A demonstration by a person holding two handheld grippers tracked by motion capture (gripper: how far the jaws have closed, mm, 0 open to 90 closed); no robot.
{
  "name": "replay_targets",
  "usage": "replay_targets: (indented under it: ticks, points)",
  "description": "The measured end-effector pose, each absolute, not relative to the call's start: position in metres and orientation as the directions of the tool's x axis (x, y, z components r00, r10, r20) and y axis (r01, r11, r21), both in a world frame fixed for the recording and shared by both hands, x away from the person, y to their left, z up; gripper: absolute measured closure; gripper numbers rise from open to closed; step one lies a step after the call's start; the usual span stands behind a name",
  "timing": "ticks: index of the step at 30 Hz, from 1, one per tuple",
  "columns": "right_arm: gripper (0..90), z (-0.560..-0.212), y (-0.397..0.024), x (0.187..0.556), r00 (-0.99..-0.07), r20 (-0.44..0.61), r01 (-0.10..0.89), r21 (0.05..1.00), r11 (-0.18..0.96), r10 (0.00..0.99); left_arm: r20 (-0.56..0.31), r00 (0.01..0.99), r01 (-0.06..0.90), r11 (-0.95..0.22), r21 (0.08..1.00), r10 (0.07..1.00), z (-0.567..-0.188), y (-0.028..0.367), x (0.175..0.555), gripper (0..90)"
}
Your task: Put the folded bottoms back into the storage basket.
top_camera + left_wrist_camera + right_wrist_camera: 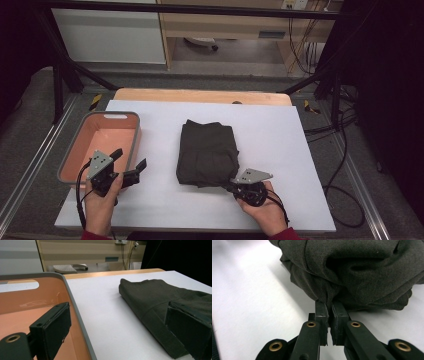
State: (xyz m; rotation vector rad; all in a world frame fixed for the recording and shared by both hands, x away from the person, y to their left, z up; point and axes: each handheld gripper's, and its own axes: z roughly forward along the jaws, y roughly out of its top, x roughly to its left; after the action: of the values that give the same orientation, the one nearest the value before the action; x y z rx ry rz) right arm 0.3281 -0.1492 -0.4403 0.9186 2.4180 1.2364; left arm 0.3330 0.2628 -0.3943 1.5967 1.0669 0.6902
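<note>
The right gripper (329, 312) pinched the folded dark garment's (207, 152) near corner, left fingers (51, 330) spread wide beside it; lifting toward the basin (131, 150) seemed next.

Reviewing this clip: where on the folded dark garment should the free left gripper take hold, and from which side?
Probably the near left corner of the folded dark garment, approached from the basket side. The layered edge there lies clear, and the right gripper already pinches the near right corner.

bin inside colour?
Salmon pink inside the bin, with a grey rim; it shows best in the left gripper view.
</note>
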Motion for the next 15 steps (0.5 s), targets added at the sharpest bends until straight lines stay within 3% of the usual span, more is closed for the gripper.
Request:
replay_targets:
  ticks: [12,15]
  points:
    - [85.3,-0.442,-0.163,0.297,-0.77,0.069,0.427,0.794,0.432,0.634,-0.079,0.433,0.29,-0.056,0.955,0.898,-0.394,0.263,0.333,7.7]
    - [80.7,-0.443,-0.164,0.296,-0.769,0.074,0.433,0.791,0.432,0.635,-0.079,0.432,0.29,-0.055,0.955,0.898,-0.394,0.262,0.333,7.7]
